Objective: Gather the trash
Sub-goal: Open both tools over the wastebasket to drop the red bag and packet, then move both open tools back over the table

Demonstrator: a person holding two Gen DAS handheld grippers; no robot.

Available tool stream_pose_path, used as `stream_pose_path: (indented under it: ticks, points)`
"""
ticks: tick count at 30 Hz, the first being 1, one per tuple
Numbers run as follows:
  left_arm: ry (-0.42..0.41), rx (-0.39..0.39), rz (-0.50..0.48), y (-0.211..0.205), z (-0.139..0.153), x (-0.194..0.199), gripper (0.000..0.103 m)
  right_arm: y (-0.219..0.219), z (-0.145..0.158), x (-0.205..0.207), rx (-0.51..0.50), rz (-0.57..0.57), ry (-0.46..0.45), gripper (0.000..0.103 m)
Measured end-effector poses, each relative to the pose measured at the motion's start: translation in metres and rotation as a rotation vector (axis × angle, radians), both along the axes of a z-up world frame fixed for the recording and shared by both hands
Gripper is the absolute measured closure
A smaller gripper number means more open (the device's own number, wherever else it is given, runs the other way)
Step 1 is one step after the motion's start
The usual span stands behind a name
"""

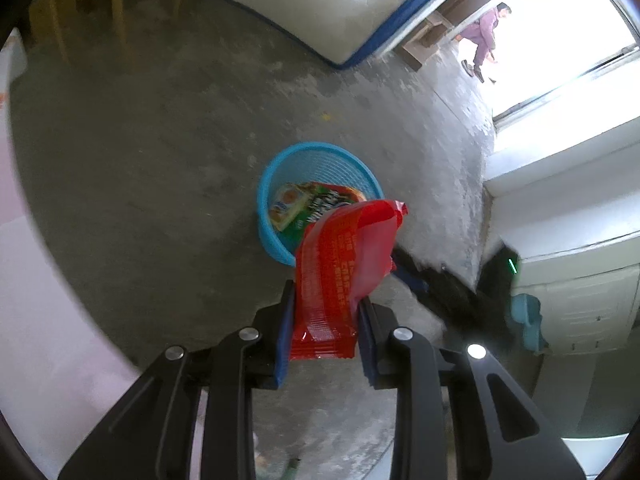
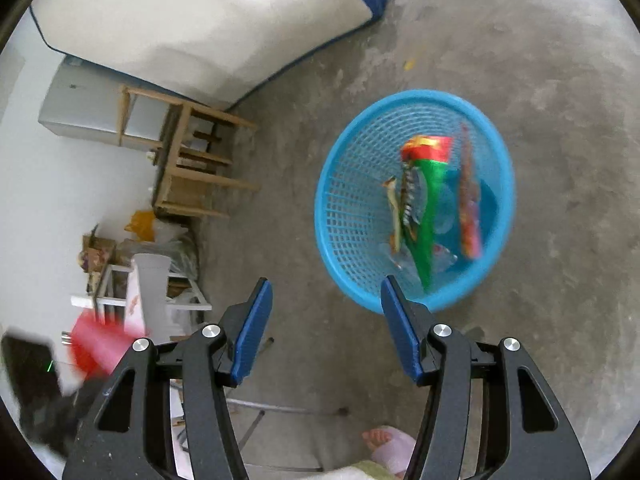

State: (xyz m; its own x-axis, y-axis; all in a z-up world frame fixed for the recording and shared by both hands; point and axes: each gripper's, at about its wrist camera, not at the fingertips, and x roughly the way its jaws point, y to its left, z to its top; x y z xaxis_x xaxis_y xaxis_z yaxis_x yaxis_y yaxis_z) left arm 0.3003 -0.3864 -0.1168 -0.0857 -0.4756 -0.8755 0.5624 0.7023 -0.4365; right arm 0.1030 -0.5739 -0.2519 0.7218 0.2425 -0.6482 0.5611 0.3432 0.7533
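My left gripper [image 1: 325,300] is shut on a red snack wrapper [image 1: 344,272] and holds it above the concrete floor, near the rim of a blue mesh basket [image 1: 276,236]. A green and orange wrapper [image 1: 304,204] lies inside the basket. In the right wrist view the same basket [image 2: 352,200] stands on the floor with several wrappers [image 2: 424,200] in it. My right gripper [image 2: 326,292] is open and empty, above the floor just left of the basket. The red wrapper and left gripper show blurred at the far left [image 2: 96,344].
A white mattress with blue edging [image 2: 180,28] lies on the floor beyond the basket. A wooden stool [image 2: 192,160] and piled bags and boxes [image 2: 132,248] stand at the left. A person [image 1: 484,36] is in the bright doorway. White cabinets [image 1: 572,272] stand at the right.
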Motion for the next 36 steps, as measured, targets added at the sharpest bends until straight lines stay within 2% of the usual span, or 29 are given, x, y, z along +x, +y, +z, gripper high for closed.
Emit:
stream_pose_path:
  ticks: [3,4,5,7,11,15,18,20,24,27,29,31,33,36]
  points:
    - [0.07,-0.018,0.002,-0.034,-0.017,0.009,0.075,0.009,0.007,-0.046,0.006,-0.026,-0.001,0.046]
    - [0.093,-0.032,0.005,-0.046,-0.022,0.011,0.072,0.01,0.006,-0.056,0.009,-0.031,0.003,0.046]
    - [0.123,-0.05,0.013,-0.063,-0.03,0.015,0.058,0.013,0.008,-0.07,0.011,-0.041,0.013,0.046]
    - [0.15,-0.064,0.042,-0.084,-0.043,0.022,0.039,0.021,0.01,-0.097,0.012,-0.056,0.034,0.046]
    - [0.107,-0.04,0.131,-0.098,-0.053,0.022,0.038,0.037,0.007,-0.147,0.045,-0.108,0.068,0.046]
    - [0.052,-0.082,0.152,-0.08,-0.035,0.011,0.034,0.045,0.001,-0.172,0.065,-0.113,0.104,0.046]
    - [-0.022,-0.132,0.143,-0.057,-0.006,0.001,0.034,0.046,0.008,-0.168,0.043,-0.088,0.114,0.046]
    - [-0.065,-0.189,0.137,-0.04,0.016,-0.01,0.034,0.05,0.025,-0.161,-0.012,-0.067,0.093,0.046]
    - [-0.197,-0.352,0.113,0.014,0.075,-0.043,0.026,0.062,0.07,-0.143,-0.173,-0.004,0.047,0.043]
    - [-0.265,-0.468,0.097,0.062,0.111,-0.07,0.014,0.084,0.112,-0.119,-0.346,0.074,0.007,0.038]
    - [-0.302,-0.493,0.079,0.086,0.125,-0.082,0.012,0.098,0.131,-0.11,-0.421,0.112,-0.02,0.033]
    - [-0.329,-0.499,0.105,0.122,0.14,-0.095,0.011,0.114,0.149,-0.101,-0.492,0.145,-0.056,0.026]
    - [-0.347,-0.498,0.127,0.151,0.148,-0.102,0.011,0.13,0.167,-0.094,-0.548,0.161,-0.088,0.015]
    - [-0.392,-0.468,0.173,0.201,0.159,-0.113,0.011,0.147,0.186,-0.086,-0.602,0.173,-0.125,0.01]
